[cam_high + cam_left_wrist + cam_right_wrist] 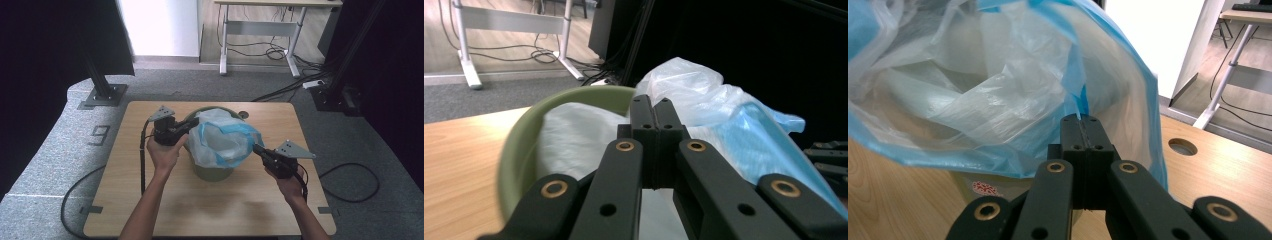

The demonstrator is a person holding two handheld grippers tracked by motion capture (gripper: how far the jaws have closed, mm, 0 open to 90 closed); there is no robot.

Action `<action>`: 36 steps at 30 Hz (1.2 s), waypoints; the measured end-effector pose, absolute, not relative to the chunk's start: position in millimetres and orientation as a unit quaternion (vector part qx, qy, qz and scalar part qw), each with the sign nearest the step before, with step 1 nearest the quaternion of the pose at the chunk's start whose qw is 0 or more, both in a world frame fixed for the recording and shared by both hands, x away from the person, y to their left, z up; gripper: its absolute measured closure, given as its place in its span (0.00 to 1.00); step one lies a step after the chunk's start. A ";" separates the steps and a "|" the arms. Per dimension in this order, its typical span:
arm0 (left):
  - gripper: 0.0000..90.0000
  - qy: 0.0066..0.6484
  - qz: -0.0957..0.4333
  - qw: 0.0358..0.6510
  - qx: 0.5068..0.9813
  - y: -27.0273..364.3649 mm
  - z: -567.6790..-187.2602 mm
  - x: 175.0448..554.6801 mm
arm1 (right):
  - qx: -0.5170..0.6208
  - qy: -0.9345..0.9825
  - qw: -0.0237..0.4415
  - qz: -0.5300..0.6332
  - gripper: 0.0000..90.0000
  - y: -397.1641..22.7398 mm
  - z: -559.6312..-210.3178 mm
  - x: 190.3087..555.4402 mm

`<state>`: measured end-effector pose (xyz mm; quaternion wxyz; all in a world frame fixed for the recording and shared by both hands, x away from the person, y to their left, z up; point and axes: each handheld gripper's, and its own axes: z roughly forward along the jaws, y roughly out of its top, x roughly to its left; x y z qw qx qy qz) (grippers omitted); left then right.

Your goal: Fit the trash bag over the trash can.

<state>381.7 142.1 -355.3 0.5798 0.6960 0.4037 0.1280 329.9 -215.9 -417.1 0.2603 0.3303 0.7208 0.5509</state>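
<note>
Green bin (212, 172) sits mid-table, slightly back of centre, with a clear bag (222, 140) bunched over its mouth. The bag has a blue rim, and most of it is pulled toward the right side of the bin. The bin's left rim is bare in the left gripper view (bag lies inside it there).

Left gripper (192, 125) is at the bin's back-left rim with its jaws together. Film appears to be caught at the tips, but I cannot tell for sure from the left gripper view.

Right gripper (256, 148) is at the bag's right edge, jaws clamped on the blue rim. The right gripper view shows the film pinched at the tips and the bag mouth held open.

Table (150, 200) has wide bare wood in front of the bin and on both sides. A cable hole (243, 114) sits near the back edge, just right of the bin. Hands are well inside the table edges. Grey floor surrounds the table, with a desk frame (260, 30) well behind.
</note>
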 end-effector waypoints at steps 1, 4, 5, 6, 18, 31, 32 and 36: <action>1.00 0.407 0.128 0.581 0.693 145.1 -356.3 380.9 | 0.332 0.720 0.260 0.551 0.99 -216.6 -417.6 330.2; 1.00 0.407 0.130 0.579 0.694 152.0 -357.9 377.4 | 0.335 0.722 0.258 0.548 0.99 -217.8 -419.9 330.3; 1.00 0.407 0.130 0.579 0.695 154.0 -358.0 375.8 | 0.335 0.722 0.258 0.548 0.99 -218.1 -420.6 330.0; 1.00 0.406 0.132 0.579 0.695 156.0 -358.1 374.1 | 0.334 0.722 0.258 0.548 0.99 -218.4 -421.2 329.5; 1.00 0.421 0.119 0.574 0.693 190.7 -386.0 359.1 | 0.328 0.716 0.238 0.569 0.99 -220.0 -431.8 314.2; 1.00 0.435 0.108 0.555 0.700 203.9 -410.5 355.7 | 0.323 0.735 0.210 0.558 0.99 -216.6 -457.5 309.8; 1.00 0.437 0.106 0.555 0.700 204.3 -412.2 356.6 | 0.322 0.737 0.206 0.557 0.99 -216.3 -459.5 310.2; 1.00 0.443 0.104 0.551 0.699 204.5 -416.7 361.4 | 0.325 0.740 0.203 0.553 0.99 -215.3 -463.8 312.5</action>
